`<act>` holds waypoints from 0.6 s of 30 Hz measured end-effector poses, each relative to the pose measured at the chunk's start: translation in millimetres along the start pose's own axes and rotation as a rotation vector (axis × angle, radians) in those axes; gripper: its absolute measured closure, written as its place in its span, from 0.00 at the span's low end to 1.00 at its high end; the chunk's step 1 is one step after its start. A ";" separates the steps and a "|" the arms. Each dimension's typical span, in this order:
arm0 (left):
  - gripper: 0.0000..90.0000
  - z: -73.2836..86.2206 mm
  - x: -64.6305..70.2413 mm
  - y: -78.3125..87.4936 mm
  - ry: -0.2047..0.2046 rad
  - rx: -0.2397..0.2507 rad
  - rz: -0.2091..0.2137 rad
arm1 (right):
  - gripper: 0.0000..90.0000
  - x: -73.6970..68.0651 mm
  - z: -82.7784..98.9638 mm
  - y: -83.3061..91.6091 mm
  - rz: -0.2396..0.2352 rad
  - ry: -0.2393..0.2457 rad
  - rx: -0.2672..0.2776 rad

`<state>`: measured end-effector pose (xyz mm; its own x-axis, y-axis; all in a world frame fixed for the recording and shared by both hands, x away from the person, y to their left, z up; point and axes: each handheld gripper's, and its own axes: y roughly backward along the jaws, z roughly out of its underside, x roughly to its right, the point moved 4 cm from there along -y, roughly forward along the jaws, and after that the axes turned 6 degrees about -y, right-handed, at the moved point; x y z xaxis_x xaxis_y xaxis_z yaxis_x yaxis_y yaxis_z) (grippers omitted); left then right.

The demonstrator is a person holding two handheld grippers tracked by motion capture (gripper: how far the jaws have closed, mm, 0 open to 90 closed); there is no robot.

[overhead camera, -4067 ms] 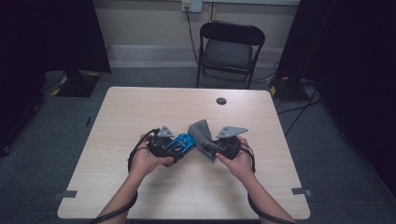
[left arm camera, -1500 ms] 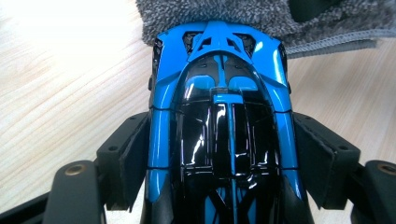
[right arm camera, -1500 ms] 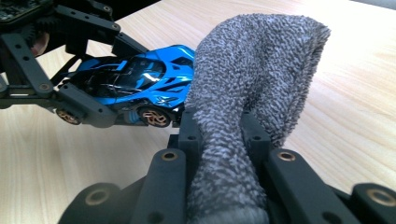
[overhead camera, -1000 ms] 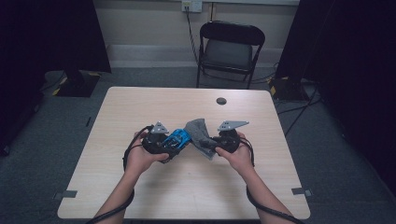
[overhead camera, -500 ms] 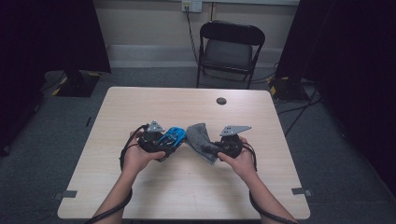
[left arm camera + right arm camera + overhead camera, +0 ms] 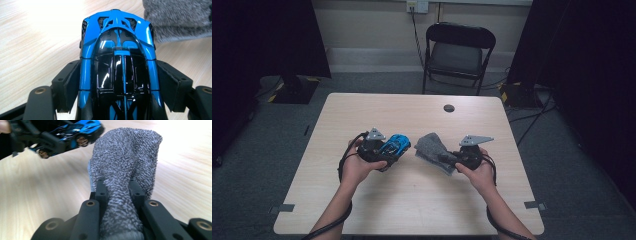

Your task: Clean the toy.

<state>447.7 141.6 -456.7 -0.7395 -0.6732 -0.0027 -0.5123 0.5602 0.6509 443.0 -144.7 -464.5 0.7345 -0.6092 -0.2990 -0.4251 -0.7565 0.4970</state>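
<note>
Blue toy car (image 6: 394, 145) sits clamped by its flanks in the L gripper (image 6: 388, 151), held above the table (image 6: 377, 210) w/ roof exposed, apparently for wiping. R gripper (image 6: 448, 159) pinches a bunched grey cloth (image 6: 431, 145), free end toward the car, near but apart.

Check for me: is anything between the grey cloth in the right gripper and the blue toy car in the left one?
Nothing visible. The left gripper is clamped on the blue toy car, the right gripper on the grey cloth. In the high view only a gap of bare table separates them.
</note>
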 end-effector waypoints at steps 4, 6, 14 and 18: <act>0.29 -4.3 5.6 0.9 -0.021 0.003 0.008 | 0.83 10.1 -4.3 3.0 0.040 -0.021 0.016; 0.29 -6.8 9.2 0.9 -0.034 0.004 0.015 | 0.83 15.2 -7.7 3.5 0.054 -0.034 0.022; 0.29 -14.2 24.7 -0.8 -0.070 0.010 0.044 | 0.83 22.1 -24.9 -4.2 0.082 -0.044 0.023; 0.29 -15.8 29.7 -2.6 -0.091 0.005 0.052 | 0.83 19.1 -34.7 -10.9 0.076 -0.041 0.027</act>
<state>434.0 112.5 -446.5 -0.8016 -0.5967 -0.0383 -0.4745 0.5958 0.6480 480.0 -139.8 -447.3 0.6775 -0.6739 -0.2947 -0.4933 -0.7135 0.4975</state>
